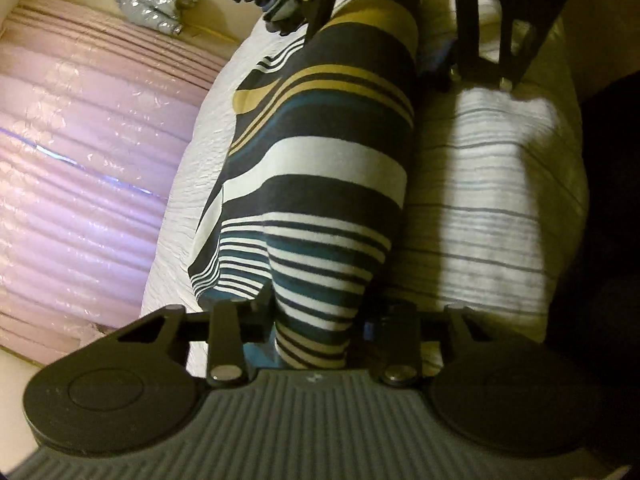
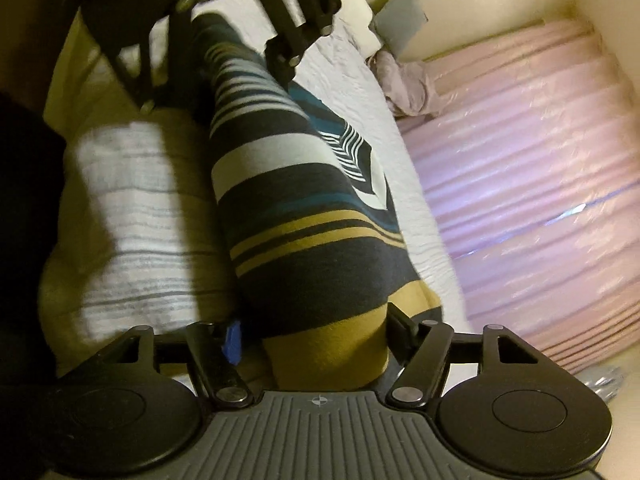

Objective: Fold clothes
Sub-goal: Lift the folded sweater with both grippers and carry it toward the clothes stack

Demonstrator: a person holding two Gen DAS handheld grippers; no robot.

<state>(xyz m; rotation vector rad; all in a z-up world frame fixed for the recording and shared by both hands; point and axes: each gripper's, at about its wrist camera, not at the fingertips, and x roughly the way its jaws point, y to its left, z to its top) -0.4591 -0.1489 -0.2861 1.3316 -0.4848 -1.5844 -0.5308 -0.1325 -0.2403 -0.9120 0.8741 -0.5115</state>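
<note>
Bed with white crinkled quilt (image 1: 188, 184). On it, ahead of the tool: striped knit garment in navy, white, teal and mustard (image 1: 320, 152). Beside that garment, a white cloth with thin grey stripes (image 1: 492, 208), lying over a pale yellow cover (image 2: 68, 264).

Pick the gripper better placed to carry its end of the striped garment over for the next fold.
Probably either: the striped garment spans between left gripper and right gripper, each holding one end over the bed.

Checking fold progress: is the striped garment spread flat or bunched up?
Bunched up: the striped garment hangs gathered lengthwise between both claws, above the bed.
</note>
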